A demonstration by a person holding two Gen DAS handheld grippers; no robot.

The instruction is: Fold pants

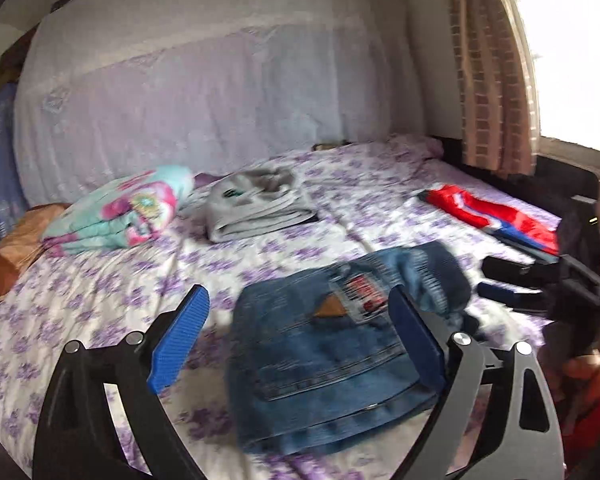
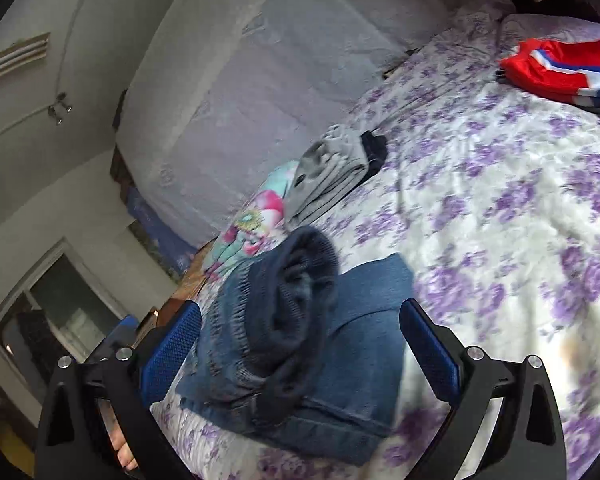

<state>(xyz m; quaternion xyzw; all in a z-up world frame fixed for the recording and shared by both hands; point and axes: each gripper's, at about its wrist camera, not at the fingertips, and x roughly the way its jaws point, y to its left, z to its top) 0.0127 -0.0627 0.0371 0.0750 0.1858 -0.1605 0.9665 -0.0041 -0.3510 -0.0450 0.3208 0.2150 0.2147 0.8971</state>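
Folded blue jeans [image 1: 320, 364] lie on the floral bedspread [image 1: 100, 300], back pocket up, with the dark ribbed waistband bunched at their far right end. My left gripper [image 1: 300, 344] is open and empty, its jaws hovering either side of the jeans. The right gripper [image 1: 504, 284] shows at the right edge of the left wrist view, open beside the waistband. In the right wrist view the jeans [image 2: 340, 360] lie between the open blue pads of my right gripper [image 2: 300, 352], which holds nothing.
Folded grey clothes [image 1: 256, 204] and a colourful folded blanket [image 1: 128, 208] lie further back. A red, white and blue garment [image 1: 496, 212] lies to the right. A covered headboard [image 1: 220, 92], a curtain [image 1: 492, 80] and a window stand behind.
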